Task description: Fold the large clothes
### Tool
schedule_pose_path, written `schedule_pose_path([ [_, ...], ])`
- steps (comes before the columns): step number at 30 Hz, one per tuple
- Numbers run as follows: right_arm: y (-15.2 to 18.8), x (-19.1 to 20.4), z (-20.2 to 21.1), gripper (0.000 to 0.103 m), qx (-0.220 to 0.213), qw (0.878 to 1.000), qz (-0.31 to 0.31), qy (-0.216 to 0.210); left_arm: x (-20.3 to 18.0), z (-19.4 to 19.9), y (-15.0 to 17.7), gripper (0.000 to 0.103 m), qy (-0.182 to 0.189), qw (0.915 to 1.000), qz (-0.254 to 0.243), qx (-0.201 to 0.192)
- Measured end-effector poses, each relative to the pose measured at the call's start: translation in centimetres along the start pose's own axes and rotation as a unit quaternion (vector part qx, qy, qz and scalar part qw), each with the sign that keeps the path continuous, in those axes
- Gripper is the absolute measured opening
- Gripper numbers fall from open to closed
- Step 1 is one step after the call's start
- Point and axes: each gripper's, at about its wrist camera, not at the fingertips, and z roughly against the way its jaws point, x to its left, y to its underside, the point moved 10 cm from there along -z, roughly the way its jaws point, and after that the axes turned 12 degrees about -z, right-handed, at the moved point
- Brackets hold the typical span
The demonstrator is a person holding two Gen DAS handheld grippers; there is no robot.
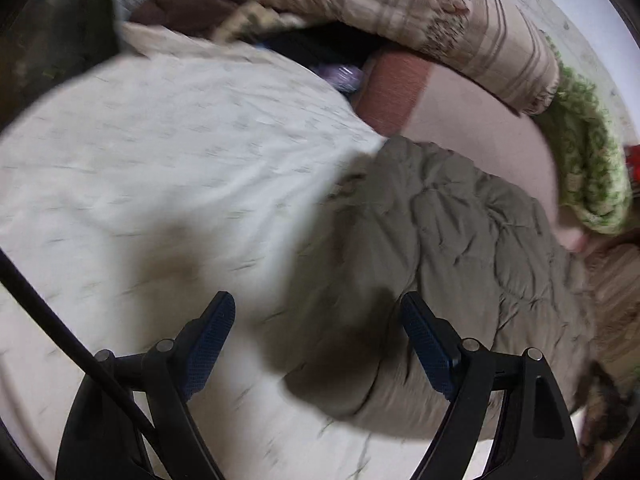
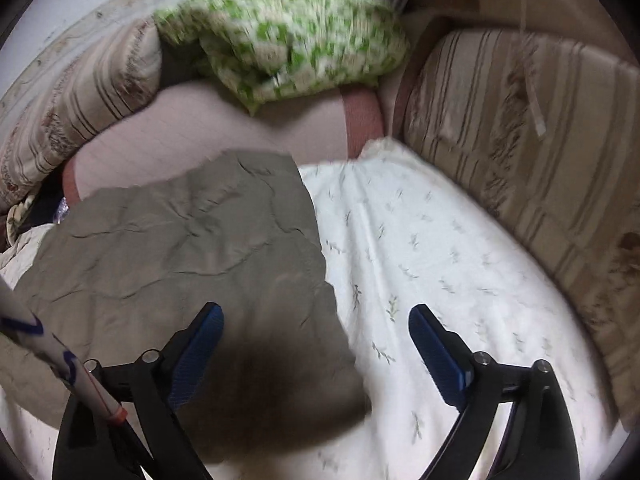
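A grey-olive crumpled garment [image 1: 460, 248] lies on a white leaf-print sheet [image 1: 140, 152]. In the left wrist view it fills the right half. My left gripper [image 1: 318, 308] is open and empty above its near left edge. In the right wrist view the garment [image 2: 180, 248] lies flat at left and centre, on the same sheet [image 2: 440, 272]. My right gripper [image 2: 316, 318] is open and empty, straddling the garment's right edge.
Striped beige cushions [image 2: 540, 152] ring the bed at the right and back. A green-and-white patterned blanket [image 2: 288, 36] lies at the back. A pinkish mattress cover [image 2: 208, 128] shows beyond the garment. A dark cable [image 1: 60, 328] crosses the left wrist view.
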Motion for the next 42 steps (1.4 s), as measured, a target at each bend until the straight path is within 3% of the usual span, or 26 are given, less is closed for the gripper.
schedule_pose_path([
  [3,0.1,-0.4,-4.0,0.101,0.054,0.997,-0.023,-0.039,-0.8,-3.2,-0.8,0.084,0.061,0.9979,-0.011,0.021],
  [5,0.2,-0.2,-6.7,0.102,0.104,0.989,-0.057,-0.092,-1.5,-4.6,-1.2,0.084,0.109,0.9934,-0.008,0.034],
  [8,1.3,0.9,-9.7,0.103,0.185,0.958,-0.118,-0.187,-2.8,-6.9,-0.6,0.087,0.176,0.9820,0.009,0.068],
  [10,2.3,1.8,-10.6,0.103,0.219,0.938,-0.145,-0.228,-4.4,-8.1,0.4,0.087,0.195,0.9771,0.006,0.084],
  [11,2.8,2.8,-11.1,0.103,0.238,0.926,-0.149,-0.253,-5.2,-8.1,0.5,0.087,0.198,0.9767,-0.003,0.083],
  [12,3.2,3.5,-11.3,0.102,0.245,0.923,-0.145,-0.261,-6.1,-7.7,0.4,0.087,0.187,0.9791,-0.029,0.075],
  [13,3.3,4.3,-11.3,0.100,0.242,0.926,-0.134,-0.256,-6.6,-7.2,0.2,0.080,0.180,0.9801,-0.045,0.070],
  [14,3.5,4.9,-11.1,0.096,0.239,0.928,-0.127,-0.257,-7.3,-6.3,-0.1,0.066,0.174,0.9811,-0.061,0.060],
  [16,3.1,6.0,-9.9,0.081,0.230,0.930,-0.123,-0.261,-7.6,-4.6,-1.0,0.051,0.172,0.9821,-0.062,0.043],
  [17,2.8,6.3,-9.4,0.079,0.225,0.930,-0.120,-0.265,-7.7,-3.3,-1.8,0.048,0.178,0.9822,-0.054,0.028],
  [19,1.9,7.3,-7.8,0.071,0.215,0.925,-0.121,-0.288,-7.7,-1.2,-2.9,0.046,0.180,0.9826,-0.047,0.000],
  [21,0.6,8.6,-5.6,0.067,0.202,0.914,-0.123,-0.329,-7.4,0.5,-3.6,0.046,0.156,0.9861,-0.053,-0.023],
  [23,-0.1,9.8,-4.3,0.066,0.185,0.914,-0.111,-0.344,-6.4,0.4,-3.9,0.047,0.121,0.9907,-0.053,-0.030],
  [24,-0.1,10.0,-4.3,0.066,0.176,0.920,-0.100,-0.334,-5.8,-0.8,-3.6,0.048,0.103,0.9936,-0.046,-0.015],
  [26,0.8,9.8,-5.9,0.066,0.160,0.945,-0.075,-0.276,-4.1,-2.8,-2.2,0.055,0.078,0.9963,-0.031,0.019],
  [27,1.4,9.5,-6.9,0.067,0.162,0.951,-0.074,-0.252,-3.4,-3.9,-1.7,0.058,0.067,0.9969,-0.028,0.030],
  [30,2.4,7.7,-9.4,0.084,0.184,0.949,-0.116,-0.226,-2.7,-4.1,-1.8,0.063,0.069,0.9970,-0.020,0.030],
  [32,1.9,7.0,-9.2,0.084,0.176,0.951,-0.133,-0.217,-2.4,-3.0,-2.4,0.063,0.066,0.9976,-0.014,0.018],
  [36,-1.0,4.0,-6.3,0.085,0.081,0.979,-0.137,-0.131,-1.6,0.3,-4.0,0.063,0.043,0.9986,0.004,-0.028],
  [38,-2.9,2.6,-3.8,0.085,0.014,0.988,-0.132,-0.085,-1.8,2.9,-4.8,0.063,0.007,0.9981,-0.006,-0.062],
  [40,-3.9,3.8,-0.7,0.085,-0.040,0.992,-0.096,-0.070,-3.1,4.5,-5.4,0.063,-0.013,0.9959,-0.028,-0.085],
  [42,-3.8,7.2,0.6,0.085,-0.060,0.993,-0.050,-0.088,-6.1,5.4,-5.2,0.063,-0.021,0.9924,-0.069,-0.099],
])
